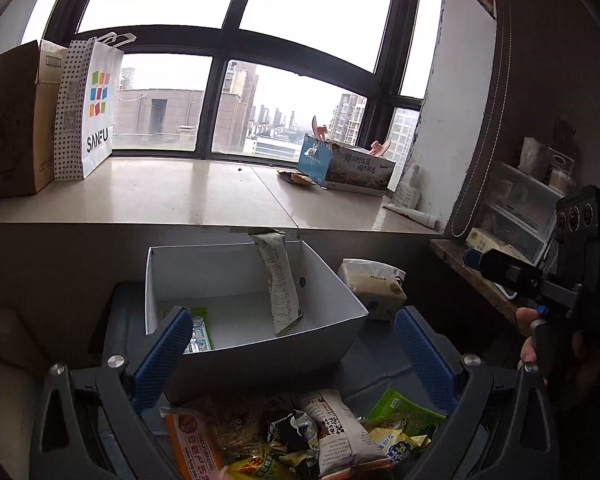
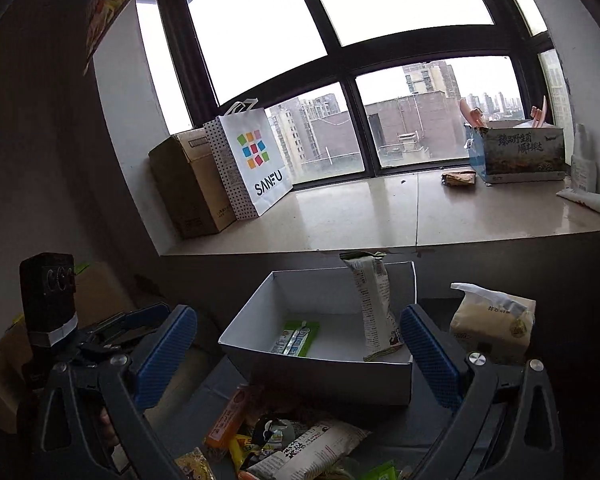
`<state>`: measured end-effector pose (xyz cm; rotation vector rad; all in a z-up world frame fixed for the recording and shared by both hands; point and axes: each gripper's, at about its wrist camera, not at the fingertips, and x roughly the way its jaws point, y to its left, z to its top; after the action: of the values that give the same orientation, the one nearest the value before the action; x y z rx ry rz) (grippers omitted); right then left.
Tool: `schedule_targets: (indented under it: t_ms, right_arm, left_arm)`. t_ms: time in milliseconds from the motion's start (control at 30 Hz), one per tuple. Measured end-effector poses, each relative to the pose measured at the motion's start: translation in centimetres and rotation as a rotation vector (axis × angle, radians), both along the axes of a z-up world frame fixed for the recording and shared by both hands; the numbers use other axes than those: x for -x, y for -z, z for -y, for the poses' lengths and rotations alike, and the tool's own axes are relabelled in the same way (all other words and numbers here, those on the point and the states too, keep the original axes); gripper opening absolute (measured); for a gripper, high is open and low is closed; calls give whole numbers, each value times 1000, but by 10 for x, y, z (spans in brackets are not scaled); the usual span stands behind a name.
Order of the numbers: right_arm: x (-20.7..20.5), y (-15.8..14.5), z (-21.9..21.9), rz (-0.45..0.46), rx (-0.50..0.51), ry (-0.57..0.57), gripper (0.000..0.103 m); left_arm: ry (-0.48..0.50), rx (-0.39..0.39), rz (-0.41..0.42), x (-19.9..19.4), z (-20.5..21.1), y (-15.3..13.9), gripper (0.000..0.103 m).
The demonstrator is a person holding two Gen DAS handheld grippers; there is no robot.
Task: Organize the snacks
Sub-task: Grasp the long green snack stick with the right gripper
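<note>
A white open box (image 1: 204,276) (image 2: 320,376) stands on a dark surface below the window sill. Inside it, a tall pale snack packet (image 1: 282,288) (image 2: 374,304) leans upright on the right. A green flat packet (image 1: 199,332) (image 2: 298,336) lies on the box floor at the left. A pile of mixed snack packets (image 1: 320,436) (image 2: 292,448) lies in front of the box. My left gripper (image 1: 294,356) is open above the pile, with nothing between its fingers. My right gripper (image 2: 298,354) is also open and empty over the pile.
A tissue pack (image 1: 374,284) (image 2: 492,328) sits right of the box. On the sill (image 1: 180,196) stand a cardboard carton (image 1: 12,120), a SANFU paper bag (image 1: 90,112) and a blue printed box (image 1: 348,164). A shelf with clear drawers (image 1: 516,200) is at the right.
</note>
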<state>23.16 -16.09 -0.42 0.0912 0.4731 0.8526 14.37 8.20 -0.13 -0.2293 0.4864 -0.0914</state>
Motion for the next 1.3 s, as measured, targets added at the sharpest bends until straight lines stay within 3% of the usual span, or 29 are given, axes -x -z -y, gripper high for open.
schedule_targets:
  t_ms: [333, 533, 833, 933, 1100, 1300]
  right_arm:
    - [114, 37, 37, 136, 147, 18, 103]
    - [145, 63, 72, 68, 81, 34, 103]
    - [101, 116, 102, -94, 212, 197, 103]
    - [87, 138, 93, -101, 299, 169, 103]
    - [59, 175, 72, -90, 532, 161, 103]
    - [25, 204, 64, -190, 526, 67, 103]
  left_arm:
    - [-24, 13, 1, 100, 20, 25, 103]
    - [-29, 46, -23, 125, 19, 37, 103]
    - [-74, 66, -50, 139, -3, 47, 103]
    - [-63, 56, -60, 140, -4, 50, 103]
    - [-49, 19, -86, 139, 2, 58, 103]
    - [-45, 14, -134, 136, 2, 73, 103]
